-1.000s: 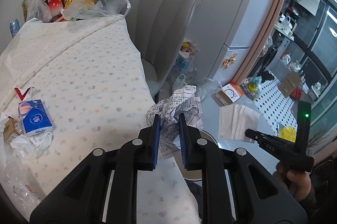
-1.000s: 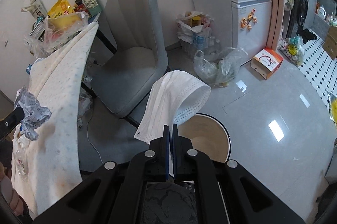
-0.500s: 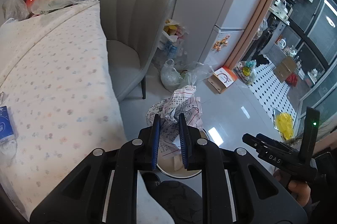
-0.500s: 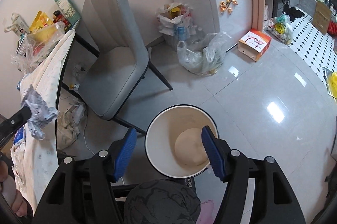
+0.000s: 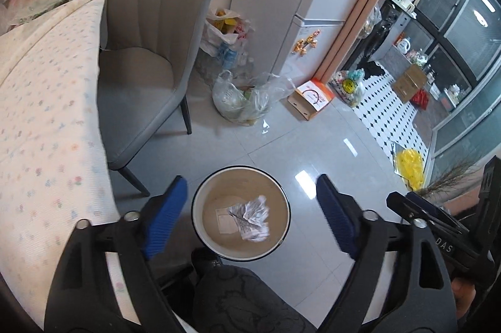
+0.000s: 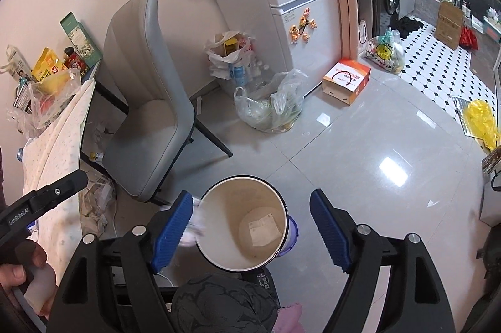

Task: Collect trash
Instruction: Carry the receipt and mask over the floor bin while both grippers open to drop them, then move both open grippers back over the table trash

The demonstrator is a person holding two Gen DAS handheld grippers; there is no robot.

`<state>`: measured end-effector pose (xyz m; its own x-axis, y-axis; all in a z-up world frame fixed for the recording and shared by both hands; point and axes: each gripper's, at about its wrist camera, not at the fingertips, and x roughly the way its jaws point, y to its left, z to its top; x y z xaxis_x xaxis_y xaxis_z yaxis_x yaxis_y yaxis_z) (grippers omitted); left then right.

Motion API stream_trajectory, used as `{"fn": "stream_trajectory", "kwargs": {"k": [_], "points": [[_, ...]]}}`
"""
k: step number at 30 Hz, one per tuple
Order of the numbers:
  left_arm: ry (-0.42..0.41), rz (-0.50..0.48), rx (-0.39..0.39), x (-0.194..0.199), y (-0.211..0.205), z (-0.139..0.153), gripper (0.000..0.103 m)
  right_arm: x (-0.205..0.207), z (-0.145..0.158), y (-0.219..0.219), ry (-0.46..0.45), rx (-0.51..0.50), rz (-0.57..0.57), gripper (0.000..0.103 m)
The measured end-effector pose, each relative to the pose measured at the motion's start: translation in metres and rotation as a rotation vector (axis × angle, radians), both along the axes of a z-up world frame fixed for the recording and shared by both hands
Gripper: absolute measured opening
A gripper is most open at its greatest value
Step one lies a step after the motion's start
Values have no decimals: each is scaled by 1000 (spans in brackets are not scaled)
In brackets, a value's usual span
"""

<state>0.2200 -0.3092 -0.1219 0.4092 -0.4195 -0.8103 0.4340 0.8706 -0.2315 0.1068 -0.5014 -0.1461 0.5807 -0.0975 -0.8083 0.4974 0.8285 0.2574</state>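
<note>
**Both grippers wide over the bin, paper inside**

Your left gripper (image 5: 250,210) hangs directly above the round bin (image 5: 200,223) with its blue pads spread wide and nothing between them. The crumpled printed paper (image 5: 250,221) shows inside the bin, on or just above the bottom beside a flat white label; the left view alone does not settle which. Your right gripper (image 6: 250,226) is likewise spread wide and empty over the same bin (image 6: 281,207), which stands on the grey tiled floor (image 6: 360,145) just off the front leg of the grey chair (image 6: 150,101).

A soft white piece (image 6: 195,221), blurred, sits at the bin's outer left wall, touching your right gripper's left pad. You cannot tell from this view whether it is in or out of the bin.

Expect this trash to be very light and limp. It should crush easily and carry no breakage risk, but it may drape or cling to a pad. Pinch a bunched fold near the middle, not a loose edge. More litter lies on the floor beneath the counter edge (image 6: 62,145).
</note>
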Motion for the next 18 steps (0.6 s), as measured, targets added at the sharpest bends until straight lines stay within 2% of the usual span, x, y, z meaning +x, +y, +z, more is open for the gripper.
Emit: {"fn": "stream_trajectory", "kwargs": {"k": [3,7,14,18], "points": [[-16,41,0,0,18,9,87,4,5,9,-9,-7,23,81],[-56,114,-38,-6,55,32,95,9,19,31,-54,-37,65,96],[-126,249,-97,-31,128,66,97,17,43,79,-127,-24,174,95],[-173,320,-82,-48,168,77,97,29,54,114,-160,10,261,95]]}}
